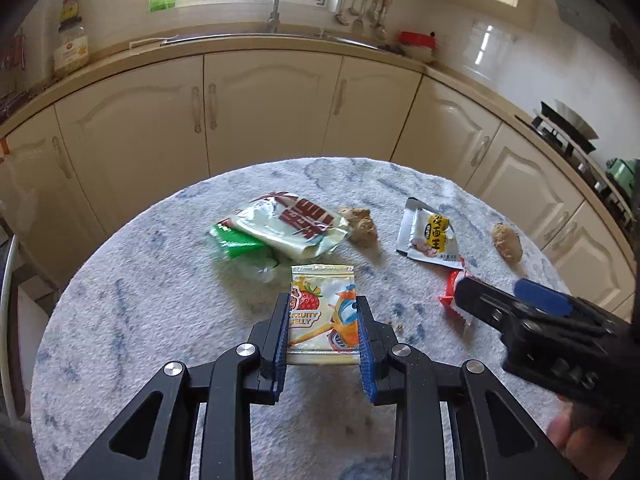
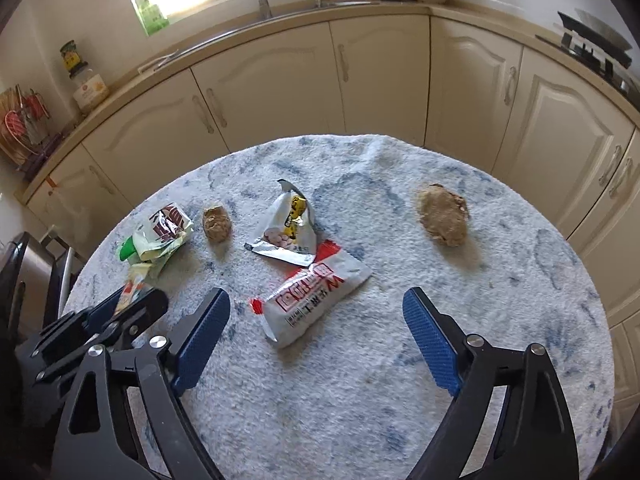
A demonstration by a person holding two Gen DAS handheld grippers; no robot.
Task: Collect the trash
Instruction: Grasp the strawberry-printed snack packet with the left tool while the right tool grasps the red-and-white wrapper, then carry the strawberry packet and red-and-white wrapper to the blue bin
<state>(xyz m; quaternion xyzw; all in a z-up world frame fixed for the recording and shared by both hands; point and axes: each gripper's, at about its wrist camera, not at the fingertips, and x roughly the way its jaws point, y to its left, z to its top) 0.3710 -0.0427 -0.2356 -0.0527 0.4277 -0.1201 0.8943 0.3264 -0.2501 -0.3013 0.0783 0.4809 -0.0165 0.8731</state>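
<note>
Four wrappers on the table: a jelly pouch (image 1: 322, 312), a cream-and-green bag (image 1: 280, 228), a torn silver packet (image 1: 430, 234), and a red-and-white pack (image 2: 316, 296). Four, that's the lot for wrappers. Two brown lumps as well, one (image 2: 216, 224) beside the cream bag, the other (image 2: 443, 220) well apart on the far right. One round table (image 2: 360, 380) under it all. And two grippers in play, left (image 1: 322, 312) and right (image 2: 316, 312).
</note>
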